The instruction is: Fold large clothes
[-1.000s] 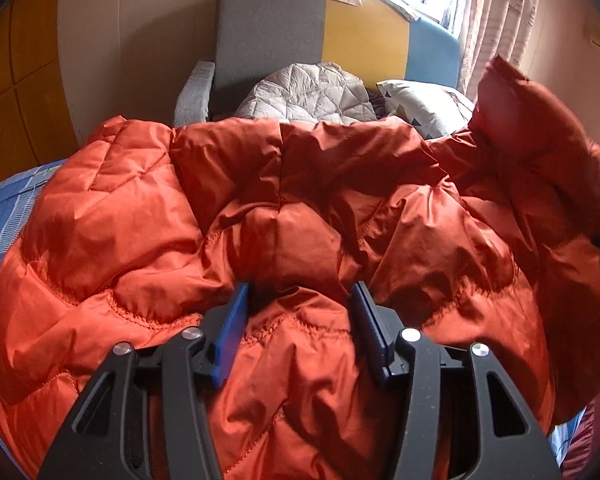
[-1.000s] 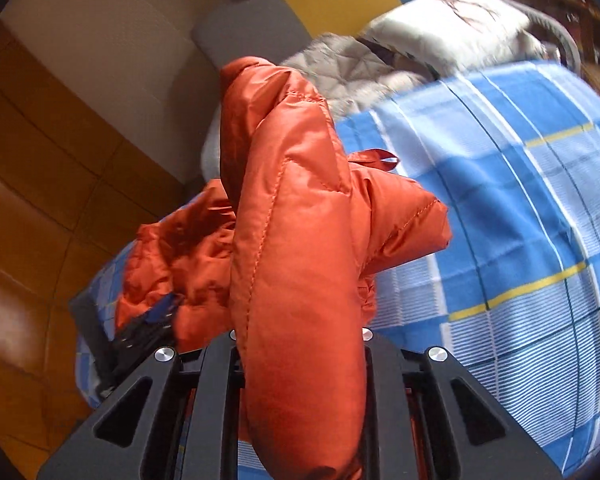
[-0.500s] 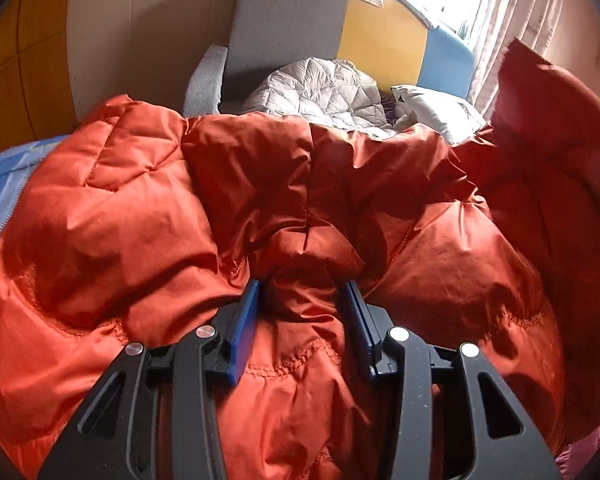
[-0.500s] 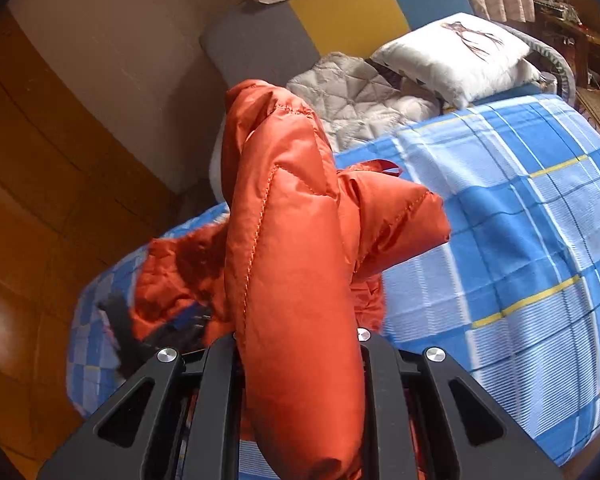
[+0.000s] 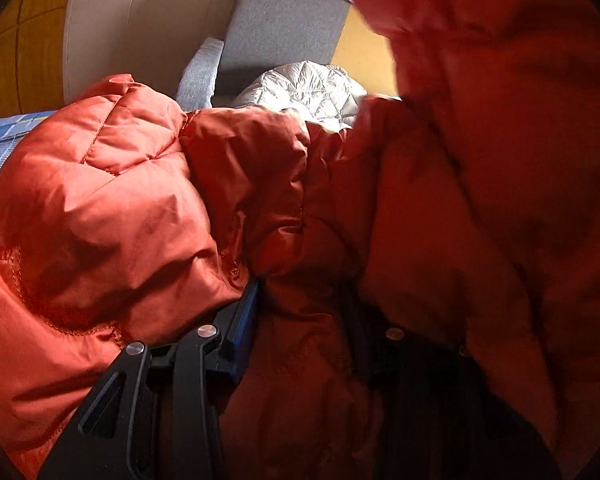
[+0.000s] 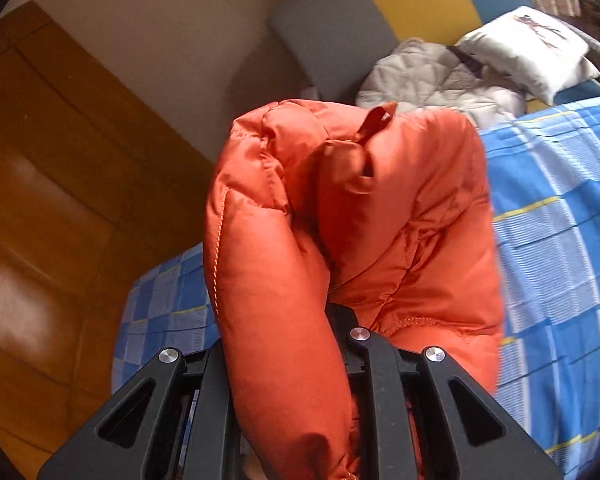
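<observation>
Orange quilted fabric fills the gap between the jaws of both grippers. The left gripper (image 5: pixel 300 312) is clamped on a bunched fold of the orange down jacket (image 5: pixel 112 216), its blue-padded finger (image 5: pixel 242 328) pressed against the cloth while the other finger sits in shadow under a hanging flap. The right gripper (image 6: pixel 284 336) pinches a thick padded roll of the same jacket (image 6: pixel 340 216), which rises upright from between its black fingers and bulges over the right one; a small hanging loop (image 6: pixel 374 120) sticks up at the top of the bundle. Around the left gripper the jacket spreads in puffy panels over the blue checked bedsheet (image 6: pixel 560 240), and a lifted part of it covers the right side of that view. Beyond the bed stands an armchair (image 5: pixel 284 20) with grey, yellow and blue panels, holding a pale grey quilted jacket (image 6: pixel 432 76) and a white cushion (image 6: pixel 528 52). Wooden panelling (image 6: pixel 60 200) lines the wall to the left.
</observation>
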{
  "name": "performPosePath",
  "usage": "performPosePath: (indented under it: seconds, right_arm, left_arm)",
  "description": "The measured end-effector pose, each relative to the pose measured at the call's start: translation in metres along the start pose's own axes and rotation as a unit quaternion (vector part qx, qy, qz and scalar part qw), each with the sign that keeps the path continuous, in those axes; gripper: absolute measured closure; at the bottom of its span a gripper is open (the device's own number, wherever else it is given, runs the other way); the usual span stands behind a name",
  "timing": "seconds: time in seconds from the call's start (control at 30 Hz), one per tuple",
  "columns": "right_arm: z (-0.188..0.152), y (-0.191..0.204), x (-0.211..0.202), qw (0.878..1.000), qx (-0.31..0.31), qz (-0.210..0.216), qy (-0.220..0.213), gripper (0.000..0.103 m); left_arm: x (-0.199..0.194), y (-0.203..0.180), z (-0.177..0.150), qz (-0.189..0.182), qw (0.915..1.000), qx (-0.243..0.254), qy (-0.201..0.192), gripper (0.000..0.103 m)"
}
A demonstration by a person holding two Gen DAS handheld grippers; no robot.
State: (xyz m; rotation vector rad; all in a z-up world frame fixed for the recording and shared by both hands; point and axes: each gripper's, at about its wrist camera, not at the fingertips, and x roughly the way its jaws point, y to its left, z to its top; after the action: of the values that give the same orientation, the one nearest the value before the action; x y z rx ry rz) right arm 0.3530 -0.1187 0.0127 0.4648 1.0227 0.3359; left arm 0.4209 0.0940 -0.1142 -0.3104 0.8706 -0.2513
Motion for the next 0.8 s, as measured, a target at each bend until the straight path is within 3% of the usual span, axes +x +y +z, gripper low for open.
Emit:
performPosePath:
  seconds: [0.13, 0.2, 0.33, 0.47, 0.6, 0.8]
  right_arm:
    - [-0.002, 0.005, 0.004, 1.0, -0.002, 0.0, -0.004, 0.089]
    - [-0.001, 0.0, 0.001, 1.0, 0.002, -0.004, -0.009, 0.089]
    - [-0.002, -0.01, -0.002, 1.0, 0.01, -0.013, -0.016, 0.089]
    - [-0.002, -0.012, -0.002, 1.0, 0.01, -0.018, -0.019, 0.089]
    - [-0.002, -0.014, -0.004, 1.0, 0.012, -0.017, -0.02, 0.089]
    - [-0.005, -0.008, 0.005, 1.0, 0.005, -0.019, -0.014, 0.089]
  left_arm:
    - [-0.02, 0.015, 0.002, -0.027, 0.9989, -0.038, -0.011, 0.072]
    - [-0.04, 0.029, 0.002, -0.047, 0.9956, -0.072, -0.039, 0.073]
    - [-0.058, 0.027, 0.009, -0.069, 0.9926, -0.076, -0.065, 0.074]
    - [-0.037, 0.004, 0.016, -0.059, 0.9971, -0.035, -0.034, 0.076]
    - [0.003, -0.007, 0.009, -0.039, 0.9987, -0.03, 0.009, 0.079]
    - [0.014, -0.005, 0.013, -0.031, 0.9989, -0.029, 0.02, 0.081]
